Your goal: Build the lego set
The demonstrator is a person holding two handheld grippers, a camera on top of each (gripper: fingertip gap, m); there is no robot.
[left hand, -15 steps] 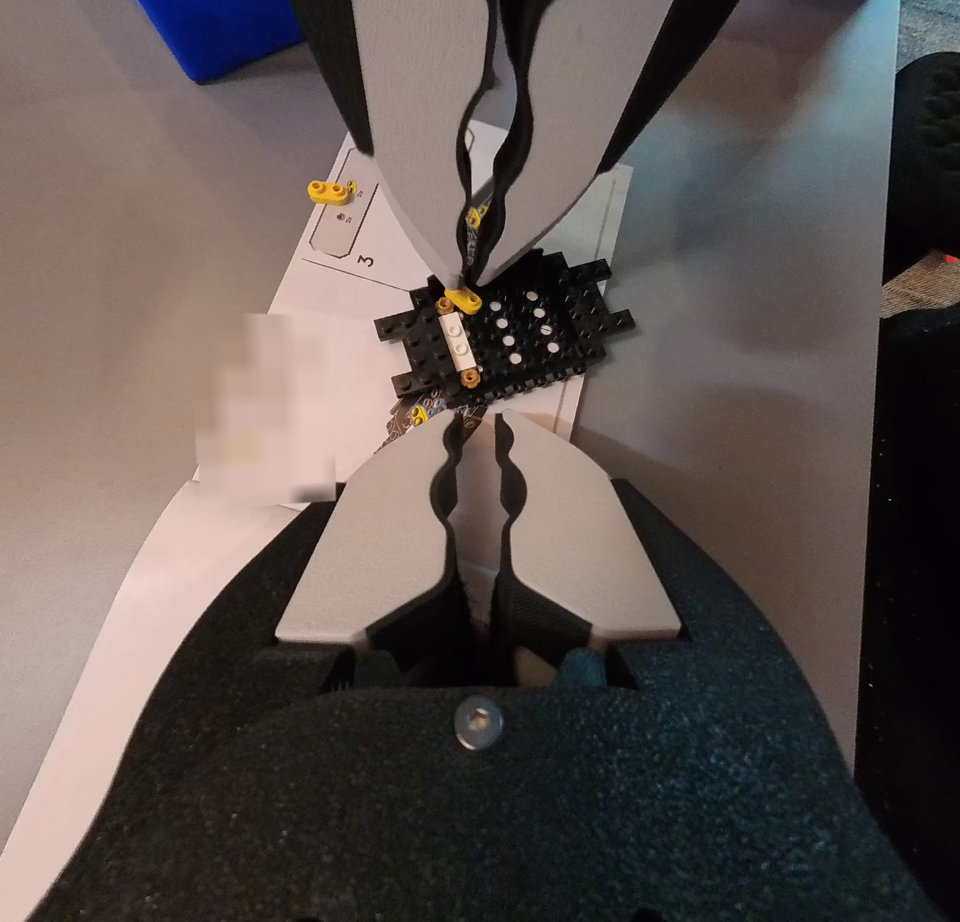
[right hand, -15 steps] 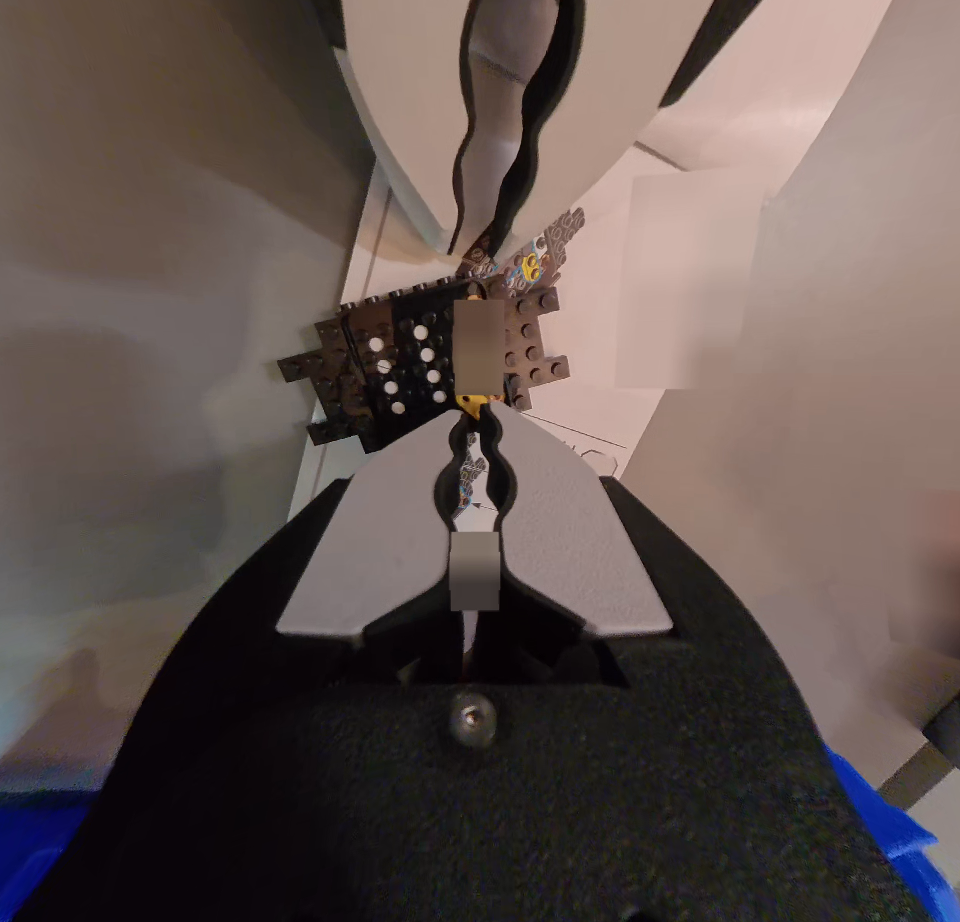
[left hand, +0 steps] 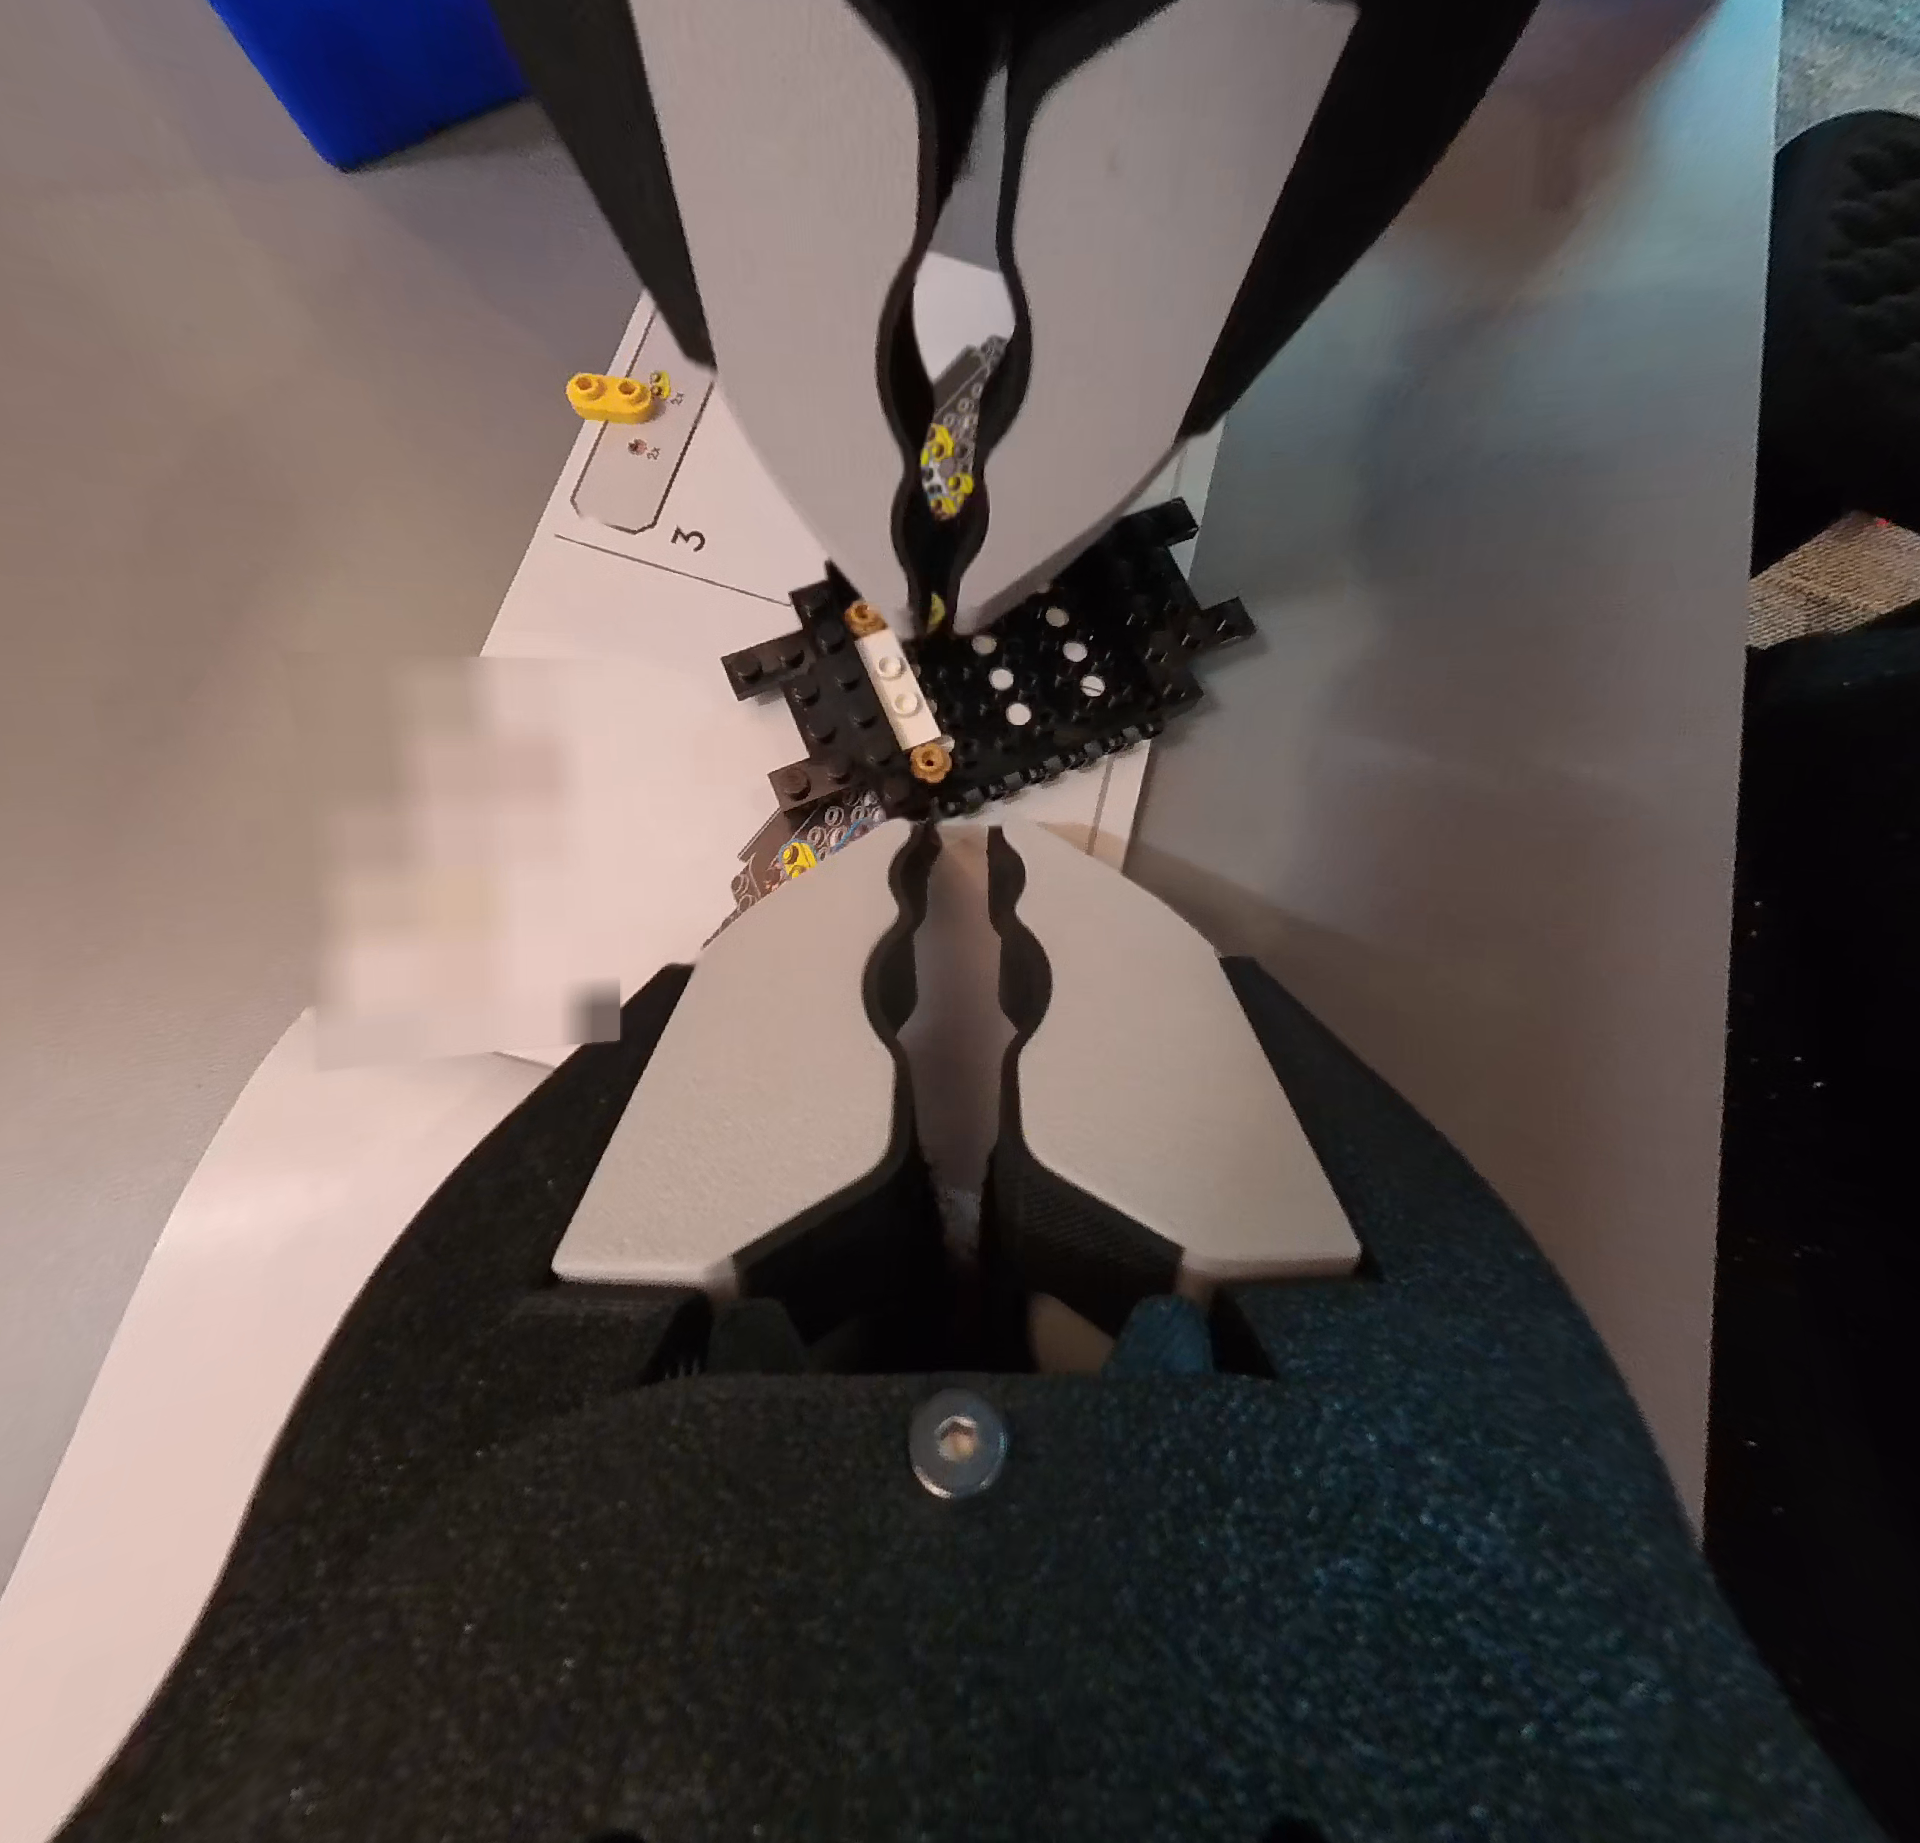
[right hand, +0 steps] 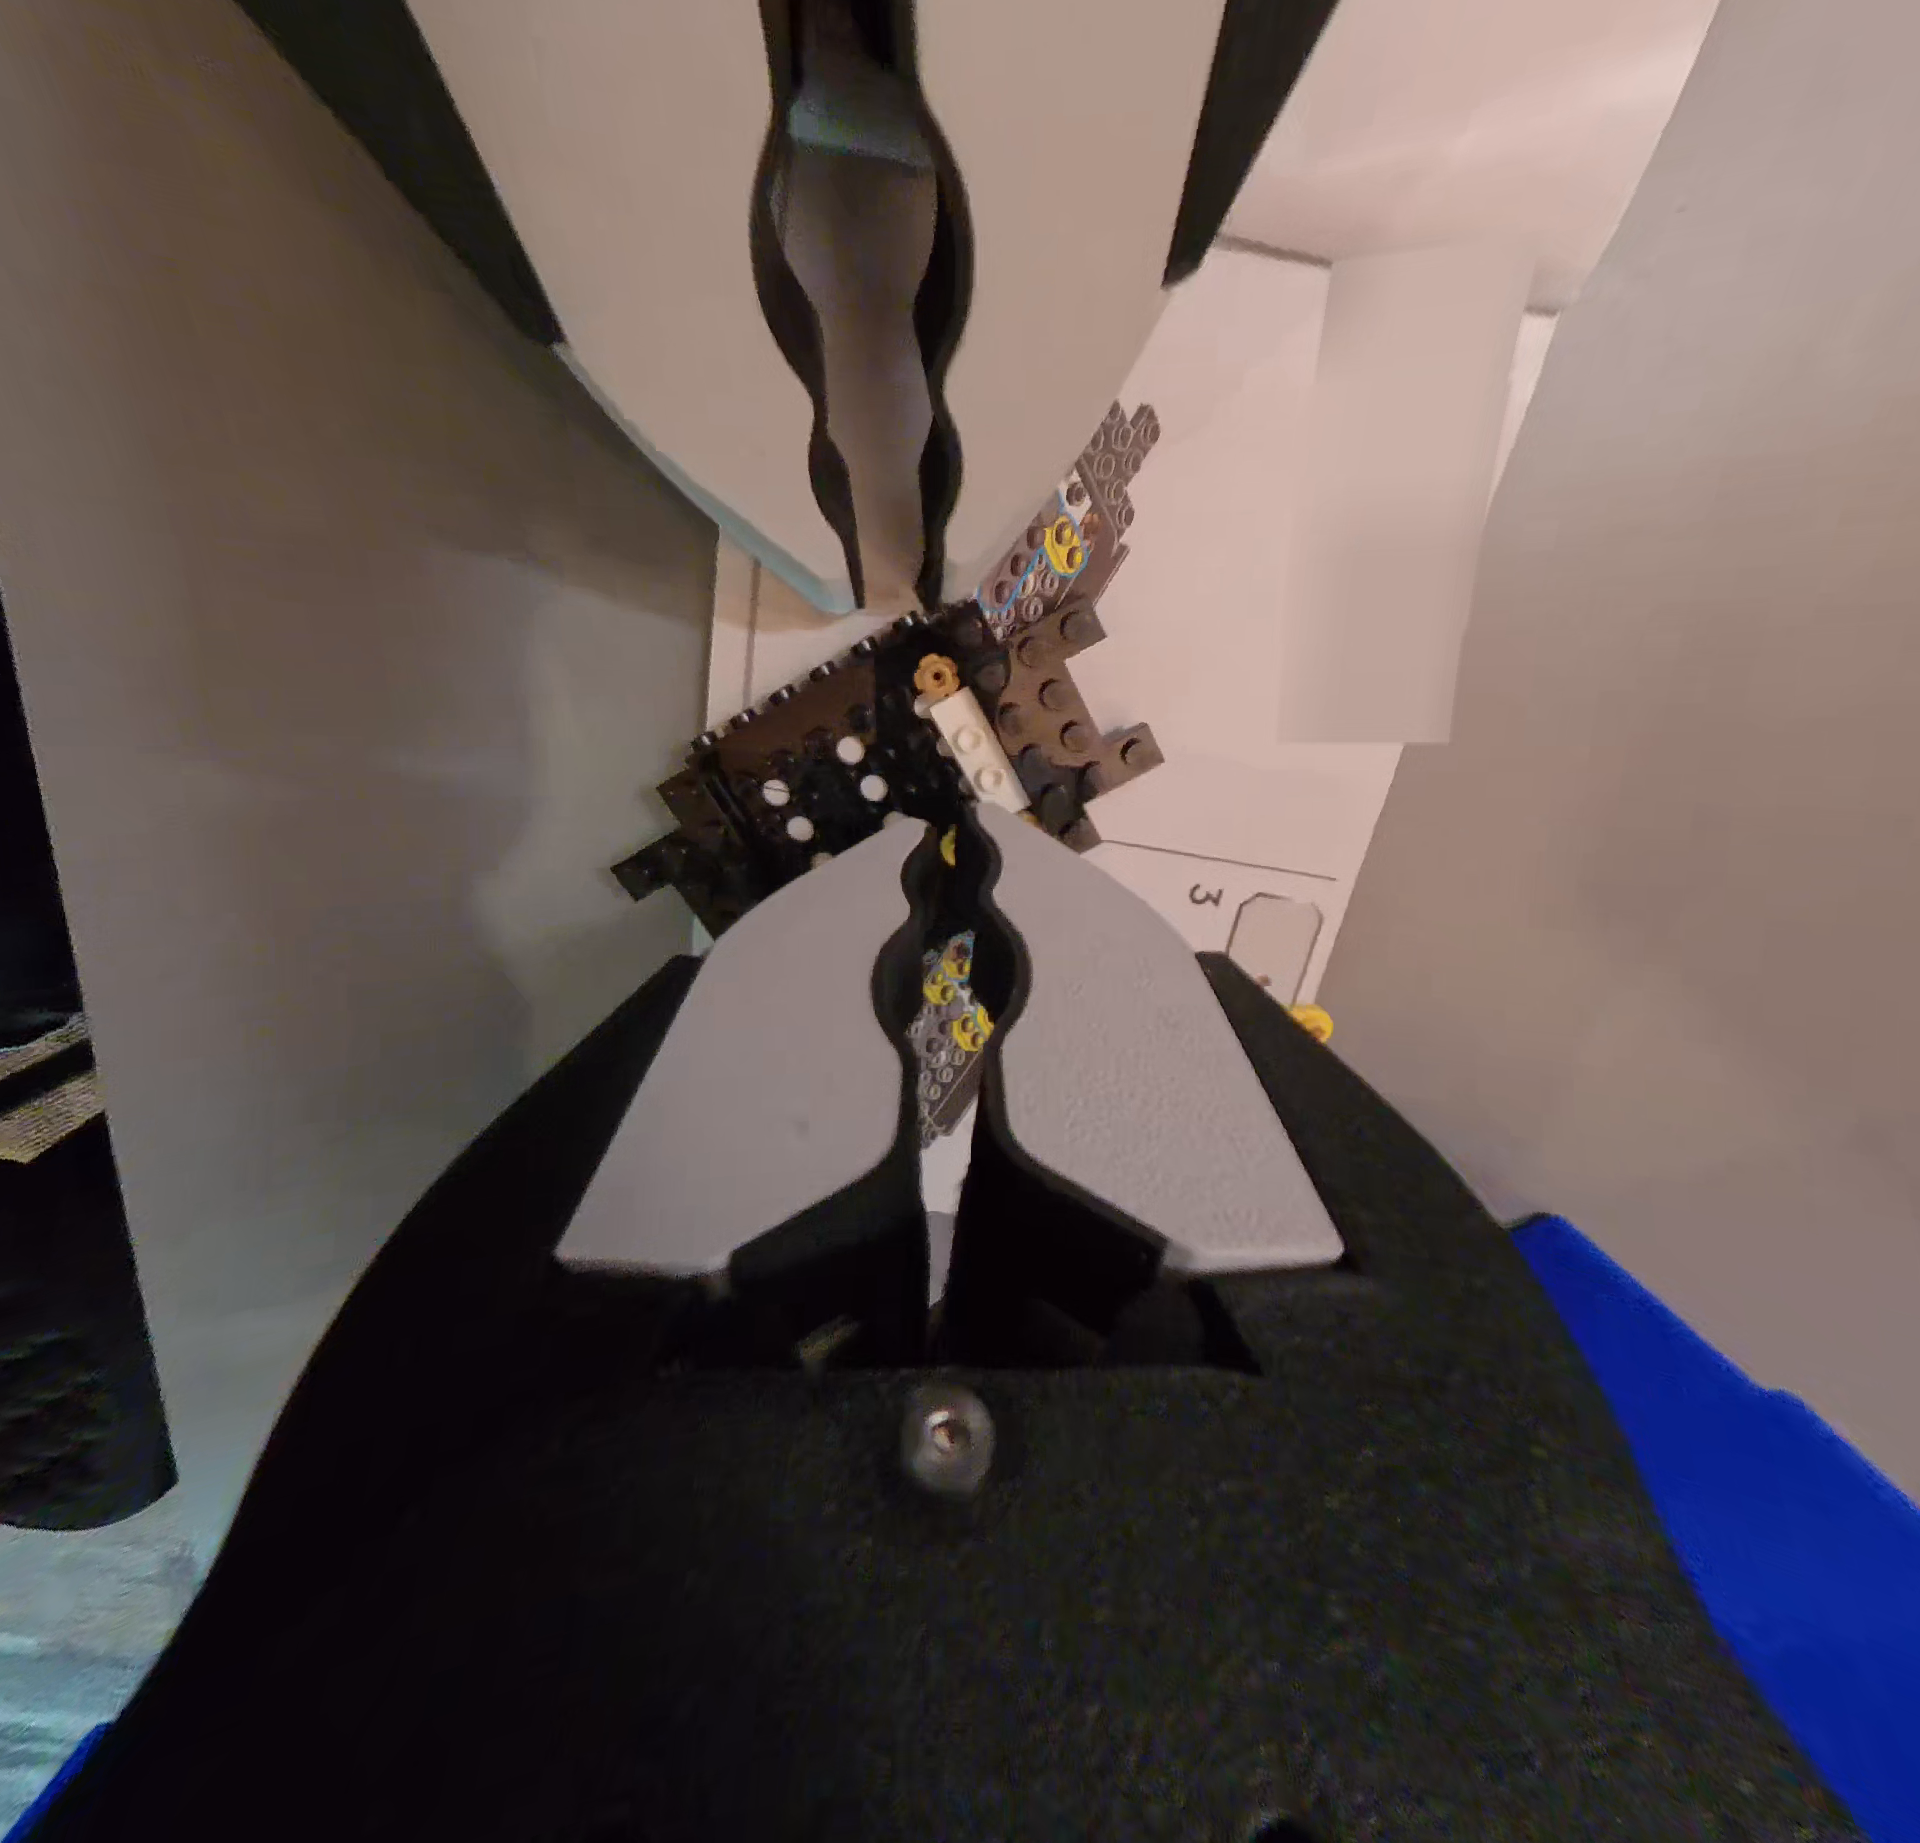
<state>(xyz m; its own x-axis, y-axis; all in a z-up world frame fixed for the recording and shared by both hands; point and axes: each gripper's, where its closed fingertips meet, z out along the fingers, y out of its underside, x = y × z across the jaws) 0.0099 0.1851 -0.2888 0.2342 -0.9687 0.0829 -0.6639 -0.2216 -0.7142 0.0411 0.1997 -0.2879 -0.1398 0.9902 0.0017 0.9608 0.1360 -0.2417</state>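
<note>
Grippers face each other across a black studded brick assembly lying on a white instruction sheet on the grey worktop. From the left wrist view, the left gripper sits at 6 o'clock of the assembly, its fingers narrowly parted with nothing between them, the tips just beside the assembly's near edge. The right gripper comes down from 12 o'clock, nearly closed, its tips pinching a small yellow piece against the assembly beside a white two-stud plate. Gold round studs cap both ends of that plate. A loose yellow two-hole piece lies at 10 o'clock on the sheet's edge, and a blue bin stands at 11 o'clock.
</note>
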